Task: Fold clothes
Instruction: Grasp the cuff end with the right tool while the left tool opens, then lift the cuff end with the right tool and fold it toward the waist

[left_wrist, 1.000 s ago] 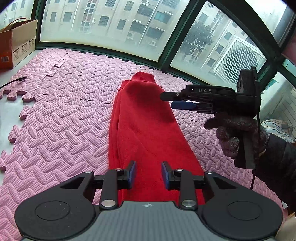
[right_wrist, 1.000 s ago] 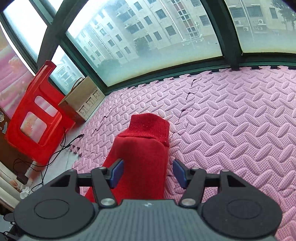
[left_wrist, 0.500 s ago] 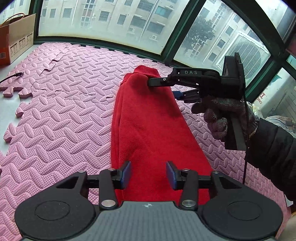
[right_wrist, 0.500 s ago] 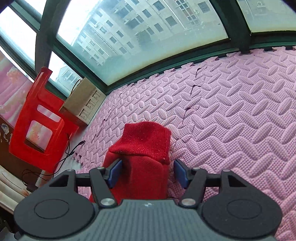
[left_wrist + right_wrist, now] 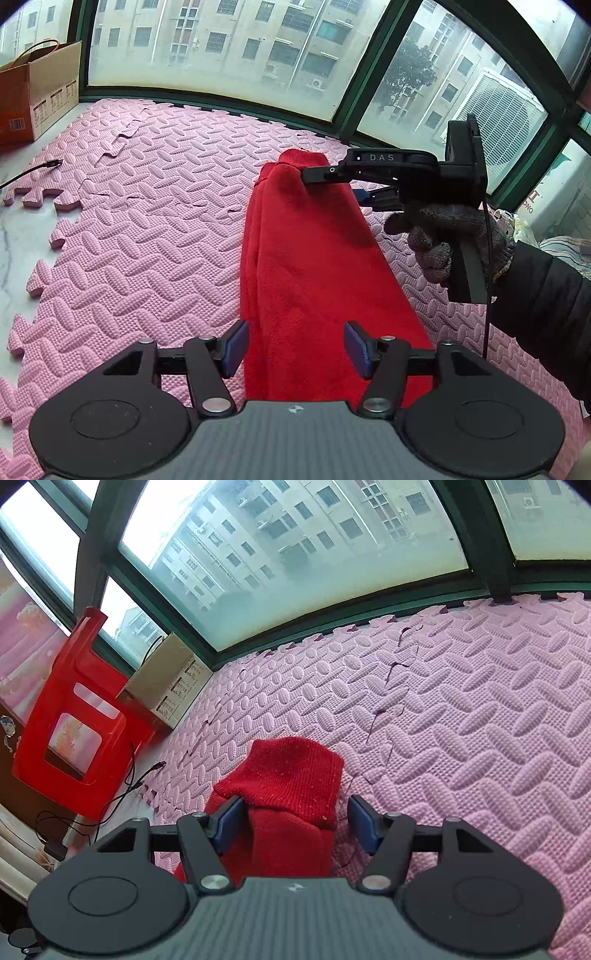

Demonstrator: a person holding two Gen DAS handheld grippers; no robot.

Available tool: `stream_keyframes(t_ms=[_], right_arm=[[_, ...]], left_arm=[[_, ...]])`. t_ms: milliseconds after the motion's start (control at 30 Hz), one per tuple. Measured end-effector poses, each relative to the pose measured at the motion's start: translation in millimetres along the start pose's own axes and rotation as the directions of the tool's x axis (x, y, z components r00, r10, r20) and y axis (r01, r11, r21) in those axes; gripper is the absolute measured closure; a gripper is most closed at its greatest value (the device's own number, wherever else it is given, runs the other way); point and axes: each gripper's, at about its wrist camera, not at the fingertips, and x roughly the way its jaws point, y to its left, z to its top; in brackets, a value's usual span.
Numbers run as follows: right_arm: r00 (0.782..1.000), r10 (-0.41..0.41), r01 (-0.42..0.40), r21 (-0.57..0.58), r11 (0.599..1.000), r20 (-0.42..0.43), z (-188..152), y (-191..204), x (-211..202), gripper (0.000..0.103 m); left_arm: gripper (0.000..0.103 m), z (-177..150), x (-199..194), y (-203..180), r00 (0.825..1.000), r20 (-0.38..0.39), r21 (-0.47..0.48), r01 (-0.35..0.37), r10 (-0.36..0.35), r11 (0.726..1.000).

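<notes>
A red knitted garment (image 5: 314, 266) lies folded into a long narrow strip on the pink foam mat (image 5: 147, 229), running away from me. My left gripper (image 5: 295, 349) is open, its blue pads on either side of the strip's near end. In the left wrist view my right gripper (image 5: 332, 181), held by a gloved hand (image 5: 443, 236), reaches over the far ribbed end. In the right wrist view the right gripper (image 5: 295, 821) is open, straddling the ribbed cuff end (image 5: 291, 775) of the garment.
A cardboard box (image 5: 33, 99) stands at the far left by the windows, with a black cable (image 5: 29, 171) on the bare floor. A red plastic stool (image 5: 74, 720) and cables sit left of the mat. Pink mat spreads to the right (image 5: 480, 738).
The right gripper has moved forward and down over the garment's far ribbed end. The left gripper has opened wider around the near end.
</notes>
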Motion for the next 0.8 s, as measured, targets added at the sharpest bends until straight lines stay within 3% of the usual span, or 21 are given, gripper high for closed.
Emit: stream_keyframes(t_ms=[100, 133, 167, 267, 400, 567, 800], right_arm=[[1.0, 0.022, -0.022, 0.006, 1.0, 0.006, -3, 0, 1, 0.039], [0.999, 0.032, -0.032, 0.008, 0.999, 0.002, -3, 0, 1, 0.052], [0.999, 0.034, -0.034, 0.011, 0.999, 0.002, -4, -1, 1, 0.056], [0.999, 0.042, -0.042, 0.021, 0.999, 0.004, -4, -2, 1, 0.057], [0.999, 0.052, -0.053, 0.035, 0.998, 0.007, -6, -4, 1, 0.057], [0.998, 0.065, -0.066, 0.052, 0.996, 0.011, -7, -6, 0, 0.072], [0.995, 0.085, -0.086, 0.02, 0.996, 0.045, -6, 8, -10, 0.079]], left_arm=[[0.035, 0, 3, 1, 1.0, -0.009, -0.004, -0.014, 0.014, 1.0], [0.034, 0, 4, 2, 1.0, -0.01, -0.004, -0.023, 0.023, 1.0], [0.03, 0, 5, 2, 0.999, -0.012, -0.004, -0.033, 0.033, 0.999], [0.013, 0, 8, 4, 0.998, -0.014, -0.005, -0.06, 0.06, 0.998], [0.003, 1, 13, 7, 0.997, -0.023, -0.021, -0.079, 0.078, 0.997], [0.0, 1, 19, 10, 0.994, -0.036, -0.028, -0.105, 0.104, 0.994], [0.0, -1, 26, 17, 0.987, -0.056, -0.049, -0.154, 0.151, 0.987]])
